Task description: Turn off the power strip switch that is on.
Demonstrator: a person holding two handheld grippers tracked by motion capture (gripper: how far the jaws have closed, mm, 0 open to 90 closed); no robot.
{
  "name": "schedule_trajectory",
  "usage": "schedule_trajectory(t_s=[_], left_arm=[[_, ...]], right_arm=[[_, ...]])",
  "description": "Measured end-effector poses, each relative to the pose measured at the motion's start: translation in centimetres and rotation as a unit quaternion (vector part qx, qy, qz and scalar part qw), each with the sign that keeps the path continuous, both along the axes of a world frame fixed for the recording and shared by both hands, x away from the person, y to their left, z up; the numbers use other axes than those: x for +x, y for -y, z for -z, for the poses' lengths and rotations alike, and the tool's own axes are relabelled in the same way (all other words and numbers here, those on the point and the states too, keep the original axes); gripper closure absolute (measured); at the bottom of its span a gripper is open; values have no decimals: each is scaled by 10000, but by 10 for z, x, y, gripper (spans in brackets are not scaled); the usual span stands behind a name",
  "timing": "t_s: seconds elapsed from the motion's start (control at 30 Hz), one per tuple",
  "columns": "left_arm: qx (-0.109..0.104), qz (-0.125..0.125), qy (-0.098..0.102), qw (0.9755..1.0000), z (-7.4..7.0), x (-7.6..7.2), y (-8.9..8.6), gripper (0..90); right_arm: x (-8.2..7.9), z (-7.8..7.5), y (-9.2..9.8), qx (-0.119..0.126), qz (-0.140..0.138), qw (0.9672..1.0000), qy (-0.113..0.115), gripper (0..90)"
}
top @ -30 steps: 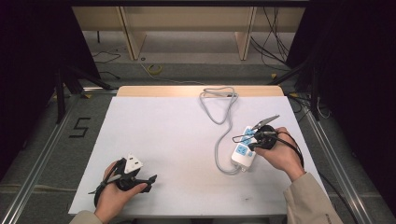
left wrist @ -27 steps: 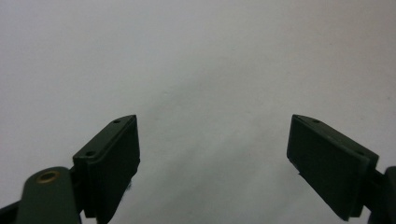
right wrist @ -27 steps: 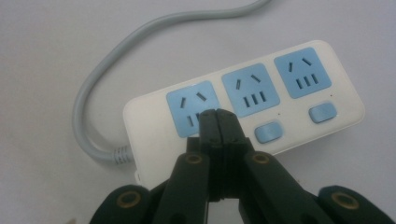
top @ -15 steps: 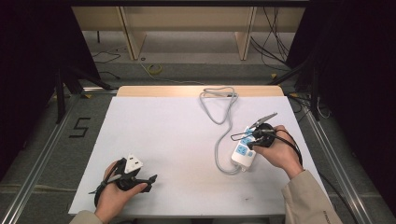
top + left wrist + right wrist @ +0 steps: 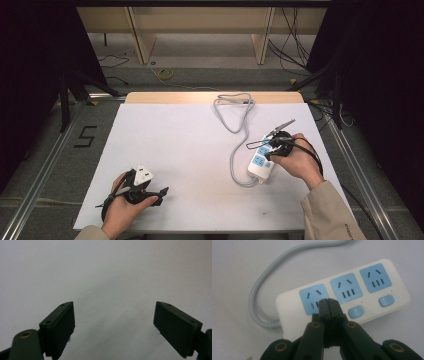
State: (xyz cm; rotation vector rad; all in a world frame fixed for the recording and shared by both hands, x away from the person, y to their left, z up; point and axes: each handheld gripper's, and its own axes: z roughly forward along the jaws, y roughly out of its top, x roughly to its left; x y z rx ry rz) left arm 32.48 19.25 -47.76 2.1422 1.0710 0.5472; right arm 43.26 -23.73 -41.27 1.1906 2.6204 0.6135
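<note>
White plastic power strip with three blue sockets and blue push switches lies flat on the white table, right of centre, its grey cord looping away toward the far edge. Right gripper sits over the strip's cord-end socket — jaws pressed fully together, nothing between them. Left gripper rests near the table's front left corner — jaws spread wide over bare tabletop, holding nothing

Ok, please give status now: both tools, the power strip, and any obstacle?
Right tool shut, tips over power strip near the cable end. Left tool open, nothing between. Grey cable loops behind; no obstacle.
</note>
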Motion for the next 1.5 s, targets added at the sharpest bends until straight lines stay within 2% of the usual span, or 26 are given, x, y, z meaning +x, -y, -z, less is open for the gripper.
schedule_trajectory(t_s=[0.97,1.5], left_arm=[[13,7,4,10000,0,0,0,171],[29,16,6,10000,0,0,0,171]], right_arm=[[11,11,-5,-202,117,9991,-365,900],[10,14,-6,-332,13,9980,-542,900]])
